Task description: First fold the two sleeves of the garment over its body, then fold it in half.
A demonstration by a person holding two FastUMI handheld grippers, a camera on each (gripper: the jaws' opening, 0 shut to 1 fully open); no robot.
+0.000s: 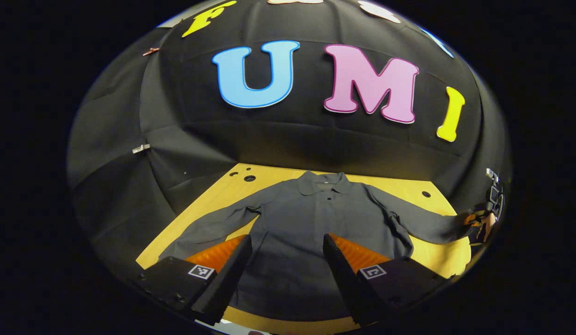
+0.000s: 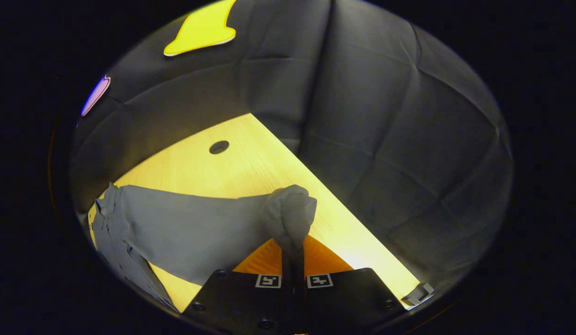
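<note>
Black cloth walls enclose the booth on all sides, and a pale wooden tabletop (image 1: 444,260) with several round holes occupies the lower middle of the left gripper view.

1. Garment position. I see the garment (image 1: 297,232), a dark grey collared shirt, spread flat on the tabletop at the centre of the left gripper view. Its collar (image 1: 323,182) points toward the upper part of the frame, against the far wall. Its hem lies at the bottom of the frame.

2. Sleeves. One sleeve (image 1: 209,228) extends toward the lower left of the frame and rests flat. The other sleeve (image 1: 427,223) stretches to the right edge of the frame.

3. Left claw (image 1: 283,274). I read its fingers as spread wide apart at the bottom of the frame, above the lower body of the garment, with nothing between them.

4. Right claw (image 2: 292,260). In the right gripper view its fingers are pressed together on the bunched sleeve cuff (image 2: 290,211) at the lower centre of the frame. The sleeve runs from there to the left of the frame, raised off the tabletop near the cuff. In the left gripper view this claw appears at the far right edge, at the sleeve end.

5. A small clip-like part (image 2: 418,293) sits at the lower right tabletop corner in the right gripper view.
</note>
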